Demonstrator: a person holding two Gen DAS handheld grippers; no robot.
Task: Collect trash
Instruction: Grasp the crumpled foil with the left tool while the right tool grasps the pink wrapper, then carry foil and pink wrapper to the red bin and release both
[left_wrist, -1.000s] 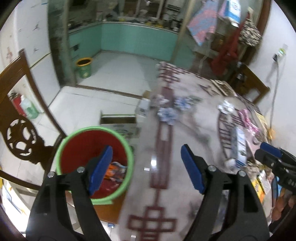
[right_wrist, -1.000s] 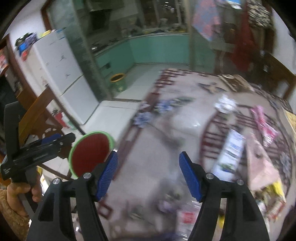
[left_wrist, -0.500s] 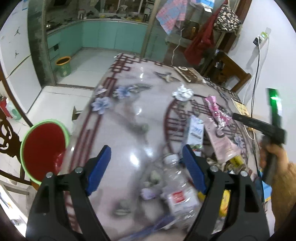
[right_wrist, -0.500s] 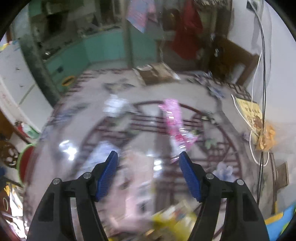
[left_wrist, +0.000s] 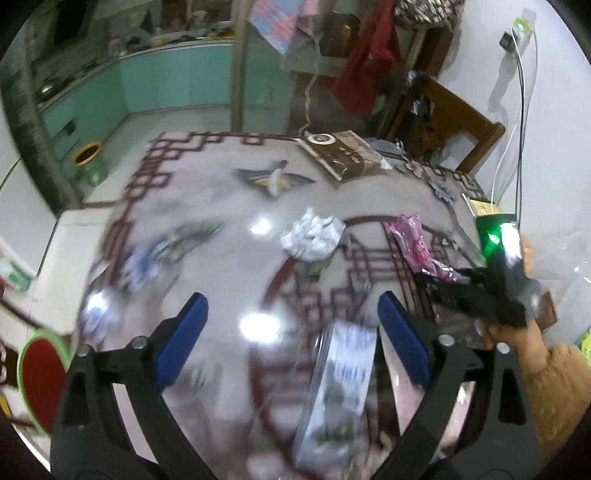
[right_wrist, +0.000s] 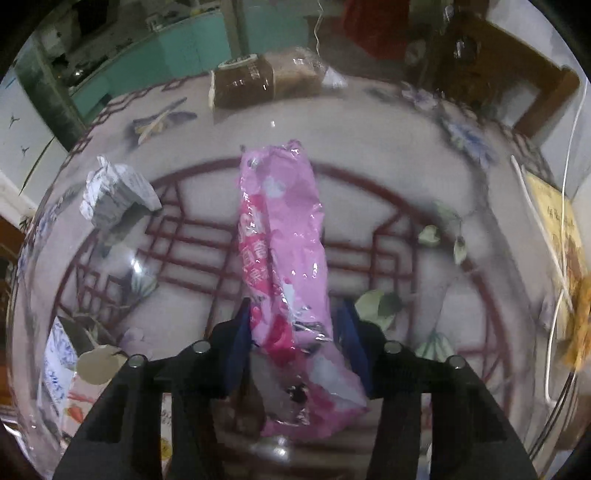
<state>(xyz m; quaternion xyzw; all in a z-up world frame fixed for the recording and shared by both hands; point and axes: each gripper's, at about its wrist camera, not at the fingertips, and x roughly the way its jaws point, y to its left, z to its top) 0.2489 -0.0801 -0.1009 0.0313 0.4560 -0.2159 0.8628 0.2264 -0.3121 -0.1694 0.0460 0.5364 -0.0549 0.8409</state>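
My right gripper (right_wrist: 293, 328) stands over the near end of a long pink snack wrapper (right_wrist: 284, 236) lying on the patterned table; its blue pads sit on either side of the wrapper, narrowed but still apart. The wrapper (left_wrist: 412, 240) and the right gripper (left_wrist: 461, 284) also show in the left wrist view. My left gripper (left_wrist: 291, 325) is open and empty above the table, with a white and blue carton (left_wrist: 340, 384) below it. A crumpled white paper ball (left_wrist: 312, 236) lies mid-table. The red bin with a green rim (left_wrist: 40, 373) stands off the table's left edge.
A brown packaged loaf (right_wrist: 258, 79) lies at the table's far end. A wooden chair (left_wrist: 454, 125) stands behind the table on the right. A white cable (right_wrist: 554, 236) and yellow paper (right_wrist: 557, 218) lie at the right edge. More wrappers sit at the near left (right_wrist: 59, 365).
Both grippers swung right from the bin across the table. My right gripper came down over the pink wrapper and its jaws narrowed around it.
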